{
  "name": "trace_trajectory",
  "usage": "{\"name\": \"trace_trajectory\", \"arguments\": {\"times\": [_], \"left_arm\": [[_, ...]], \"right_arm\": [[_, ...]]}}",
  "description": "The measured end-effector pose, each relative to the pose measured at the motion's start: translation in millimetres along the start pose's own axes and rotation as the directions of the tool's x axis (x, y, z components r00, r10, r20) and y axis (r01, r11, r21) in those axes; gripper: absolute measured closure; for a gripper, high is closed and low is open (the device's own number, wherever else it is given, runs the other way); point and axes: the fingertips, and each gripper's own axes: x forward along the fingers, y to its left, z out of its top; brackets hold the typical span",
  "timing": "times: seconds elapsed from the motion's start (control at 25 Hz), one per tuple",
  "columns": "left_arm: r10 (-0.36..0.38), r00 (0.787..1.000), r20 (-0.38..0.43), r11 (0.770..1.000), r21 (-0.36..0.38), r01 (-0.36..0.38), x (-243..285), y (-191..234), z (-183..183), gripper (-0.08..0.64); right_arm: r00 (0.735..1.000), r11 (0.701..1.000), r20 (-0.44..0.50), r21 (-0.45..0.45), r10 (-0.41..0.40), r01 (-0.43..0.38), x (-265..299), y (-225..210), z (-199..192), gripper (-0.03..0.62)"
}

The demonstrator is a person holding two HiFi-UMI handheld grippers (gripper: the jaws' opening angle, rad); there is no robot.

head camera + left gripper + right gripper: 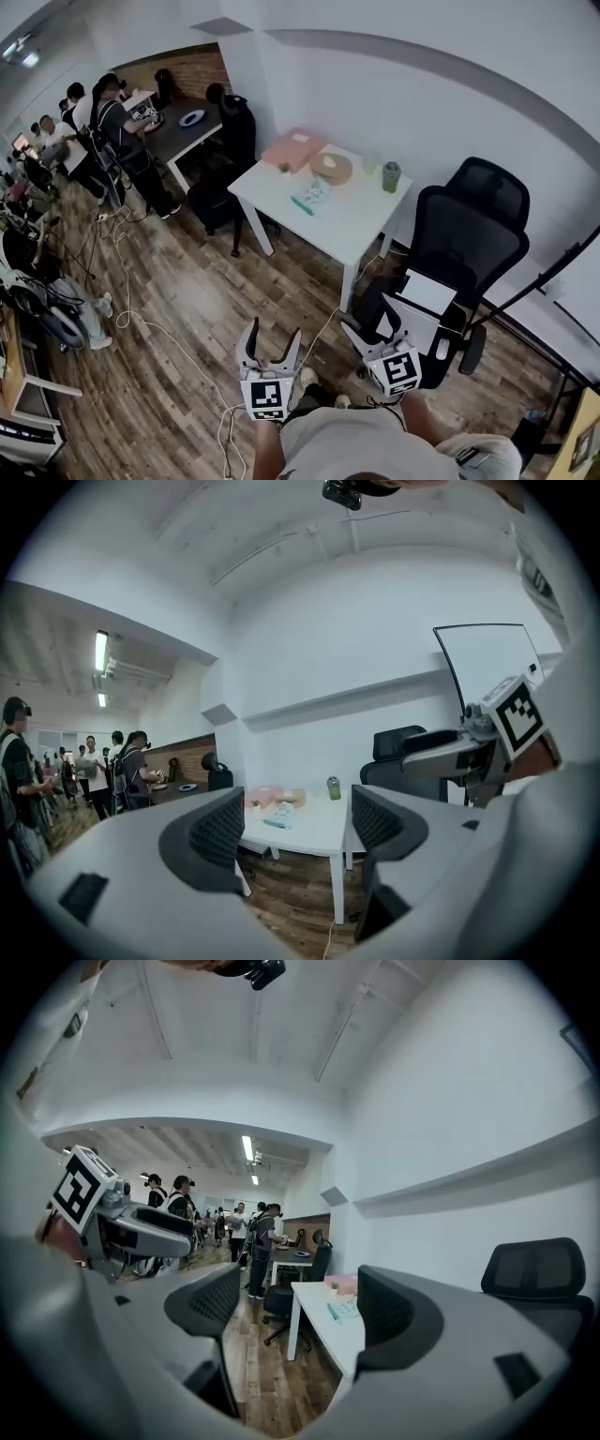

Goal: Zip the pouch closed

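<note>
Finding: the pouch (314,192), which I take to be the pale, patterned flat item, lies near the middle of the white bench (361,230), well apart from both tongs. At this range I cannot make out its zip or slider, so which end stands open is unconfirmed.

Tongs: the left tongs (298,829) and the right tongs (300,1312) are both spread wide, held roughly level, with nothing between the ribbed black pads.

Hazards, in my judgement:
- Loose cables (127,281) trail across the wood-plank floor (187,309) near the person's feet and could snag a step on the approach.
- The black mesh chair (473,230) stands close to the bench's near corner and may crowd the right side.
- The bench top looks smooth and hard, while the pouch looks soft and light. It would likely slide or bunch if the slider is pulled without the other tongs pinning the fabric.
- A pink flat item (293,148), a round tan disc (331,167) and a green cup (391,176) sit near it. The cup could be knocked over.
</note>
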Motion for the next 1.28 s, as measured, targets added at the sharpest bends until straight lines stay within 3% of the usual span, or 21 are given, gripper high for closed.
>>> {"name": "trace_trajectory", "arguments": {"times": [0.56, 1.28], "left_arm": [[-0.011, 1.0, 0.006, 0.999, -0.03, 0.011, 67.0, 62.8, -13.8, 0.207], [-0.094, 0.995, 0.015, 0.994, -0.047, 0.095, 157.1, 148.7, -32.2, 0.207]], "right_arm": [[0.999, 0.999, -0.031, -0.017, -0.027, 0.027, 91.5, -13.3, -4.8, 0.209], [0.987, 0.992, -0.099, -0.03, -0.127, 0.124, 197.2, -19.2, -19.8, 0.215]]}}
